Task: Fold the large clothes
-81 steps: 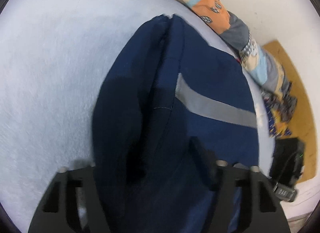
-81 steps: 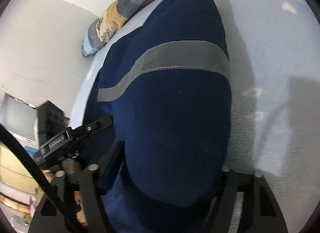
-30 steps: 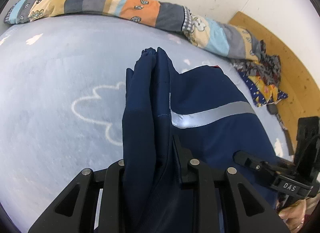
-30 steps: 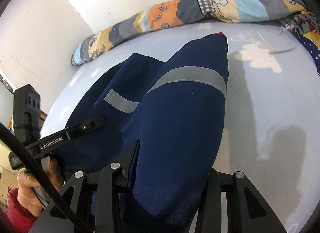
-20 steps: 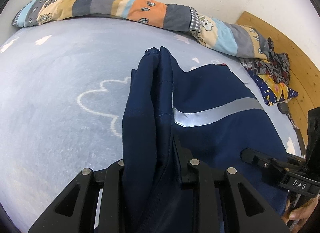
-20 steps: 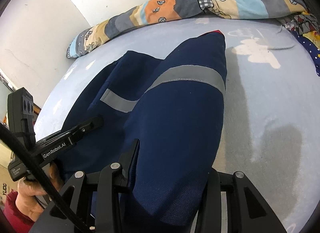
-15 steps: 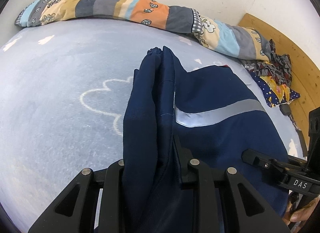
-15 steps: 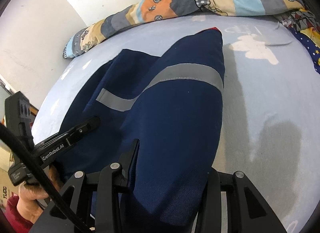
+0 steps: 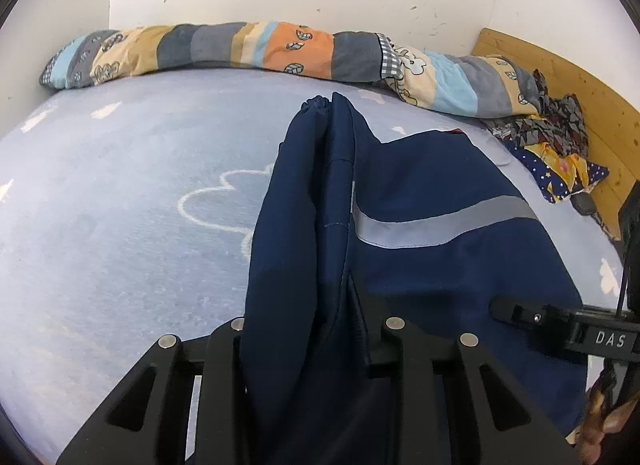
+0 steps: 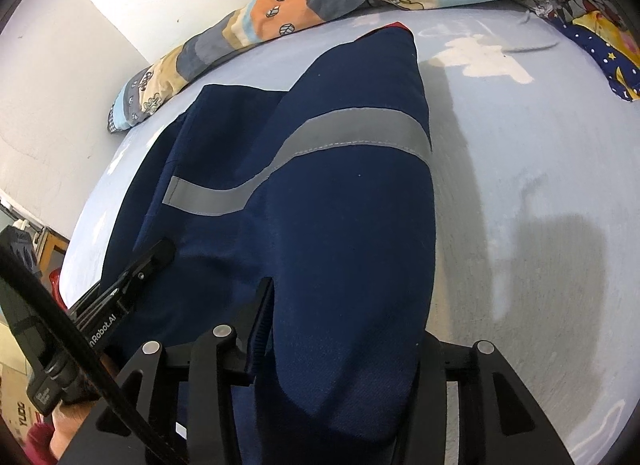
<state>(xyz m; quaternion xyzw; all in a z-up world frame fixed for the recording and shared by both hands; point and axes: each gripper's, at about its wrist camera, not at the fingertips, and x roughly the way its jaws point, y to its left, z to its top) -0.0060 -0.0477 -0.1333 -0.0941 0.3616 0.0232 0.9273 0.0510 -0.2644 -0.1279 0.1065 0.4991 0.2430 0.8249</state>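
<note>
A large navy garment with a grey reflective stripe stretches away from me over the pale blue bed. My left gripper is shut on its bunched left edge. My right gripper is shut on the other near edge of the same garment, whose stripe runs across it. The far end of the cloth rests on the bed; the near end is lifted. Each gripper shows in the other's view, the right one and the left one.
The bed sheet is pale blue with white cloud shapes. A patchwork quilt roll lies along the wall at the back. A pile of patterned clothes sits at the right by a wooden headboard.
Both grippers have risen and pulled back with the garment, so the view tilted up from close over the cloth to show the back wall and quilt. The cloth hangs straighter between them.
</note>
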